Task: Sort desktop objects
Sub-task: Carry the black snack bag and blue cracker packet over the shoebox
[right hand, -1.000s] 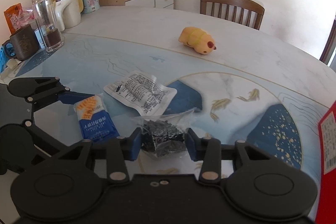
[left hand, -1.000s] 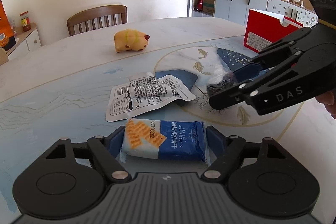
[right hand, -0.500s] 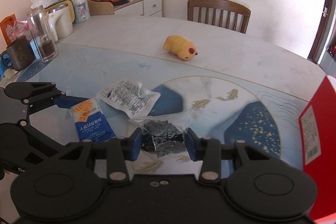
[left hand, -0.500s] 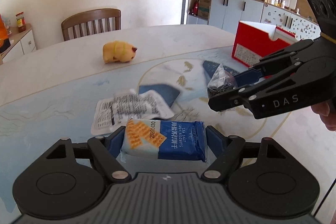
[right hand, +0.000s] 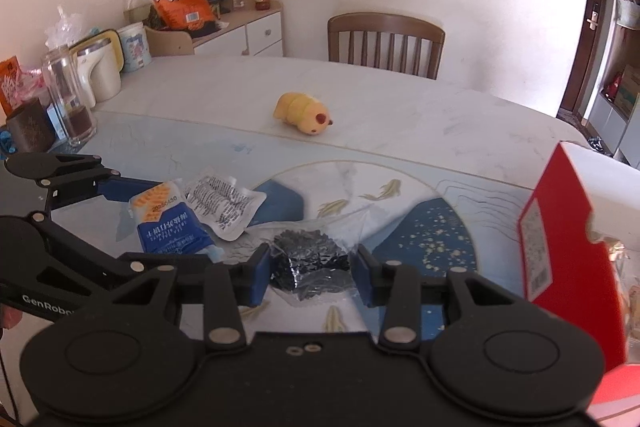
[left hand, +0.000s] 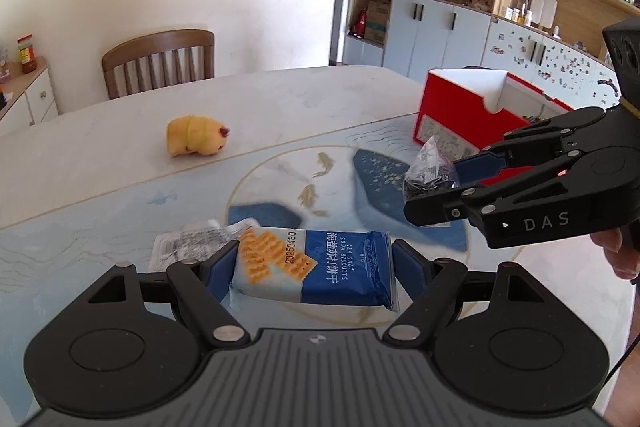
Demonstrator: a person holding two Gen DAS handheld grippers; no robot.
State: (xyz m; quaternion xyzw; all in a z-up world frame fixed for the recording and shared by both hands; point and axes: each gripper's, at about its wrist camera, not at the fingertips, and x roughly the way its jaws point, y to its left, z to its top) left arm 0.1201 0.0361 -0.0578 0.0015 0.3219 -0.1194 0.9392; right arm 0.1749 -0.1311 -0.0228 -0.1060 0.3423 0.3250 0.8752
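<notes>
Right now my left gripper [left hand: 312, 267] is clamped on the blue biscuit packet [left hand: 316, 269], pads pressing its two short ends, so its long axis runs straight across from one pad to the other, with the orange cracker picture toward my left pad and the blue lettering toward my right. My right gripper [right hand: 310, 273] is pinched on the clear bag of dark bits [right hand: 312, 263], which bulges between the pads with its crinkled top pointing away from me. Both packets hang clear of the bench [left hand: 100, 179]. What matters for the coming move is the red box [left hand: 464, 111]: it sits ahead and to the right of both grippers, open top upward, and my right gripper is plainly the nearer one, the box wall just beside its right pad in that view. I judge the bag should go in first. The white sachet [right hand: 222, 203] and yellow toy [right hand: 304, 113] lie farther ahead on the bench.
</notes>
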